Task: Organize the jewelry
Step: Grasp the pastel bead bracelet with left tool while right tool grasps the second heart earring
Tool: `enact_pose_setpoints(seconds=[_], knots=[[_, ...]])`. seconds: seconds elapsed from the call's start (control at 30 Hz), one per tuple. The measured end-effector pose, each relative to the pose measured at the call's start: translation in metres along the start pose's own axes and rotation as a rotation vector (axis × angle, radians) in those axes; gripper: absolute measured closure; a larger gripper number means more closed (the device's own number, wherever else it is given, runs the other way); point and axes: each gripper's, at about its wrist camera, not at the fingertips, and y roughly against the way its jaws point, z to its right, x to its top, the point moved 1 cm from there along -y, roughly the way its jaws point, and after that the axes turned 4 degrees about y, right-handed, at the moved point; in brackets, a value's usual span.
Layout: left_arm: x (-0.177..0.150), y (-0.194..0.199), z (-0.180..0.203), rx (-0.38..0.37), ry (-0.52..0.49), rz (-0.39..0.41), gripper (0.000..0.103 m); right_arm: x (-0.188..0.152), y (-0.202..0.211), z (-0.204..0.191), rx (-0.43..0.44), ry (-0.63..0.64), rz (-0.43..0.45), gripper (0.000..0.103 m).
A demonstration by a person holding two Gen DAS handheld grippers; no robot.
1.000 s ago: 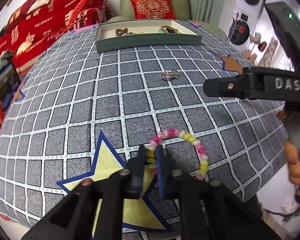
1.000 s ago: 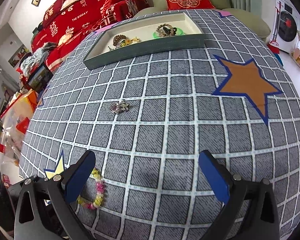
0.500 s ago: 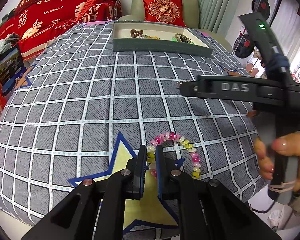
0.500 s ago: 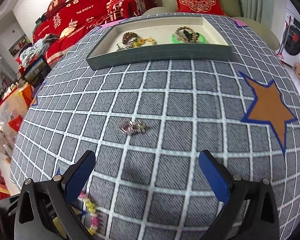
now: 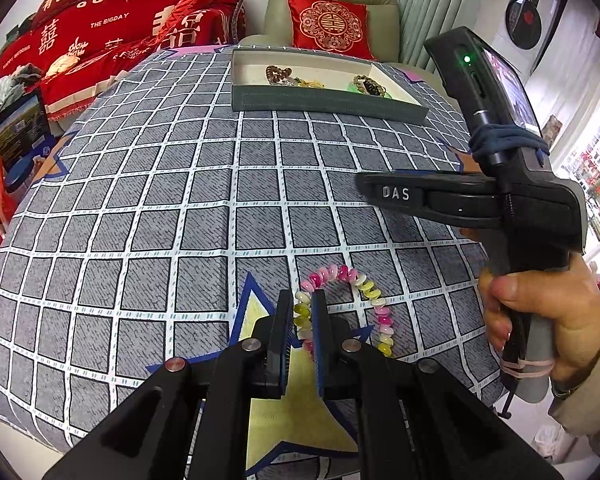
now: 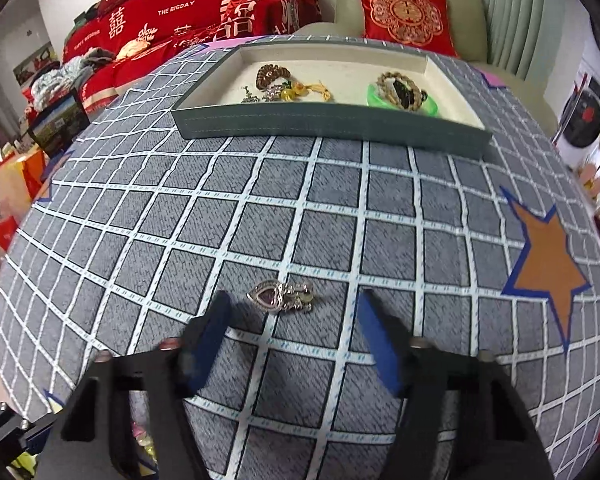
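Note:
My left gripper is shut on a pink, yellow and white bead bracelet, whose loop trails over the grey checked cloth by the yellow star. A silver pendant with a purple stone lies on the cloth between the blue pads of my right gripper. Those jaws are closing, and the pads stand clear of the pendant on both sides. The grey jewelry tray at the far edge holds several bracelets and a green bangle. In the left wrist view my right gripper's body hangs over the table's right side.
A hand grips the right tool's handle at the table's right edge. An orange star patch marks the cloth on the right. Beyond the table stand a green armchair with a red cushion and a sofa under red blankets.
My right gripper has moved down and forward over the pendant, and its jaws have narrowed around it. The left gripper keeps its hold on the bracelet and has shifted slightly.

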Motion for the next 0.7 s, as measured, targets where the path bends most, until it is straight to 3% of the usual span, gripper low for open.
enact_pose_setpoints(seconds=[0.03,0.7], knots=[[0.000,0.000,0.000,-0.001,0.001,-0.001,0.082,0.001,0.000,0.000,-0.003,0.004,0.005,0.068],[0.011,0.000,0.001,-0.019,0.002,0.001,0.082,-0.008,0.032,0.048,0.122,-0.164,0.039,0.072]])
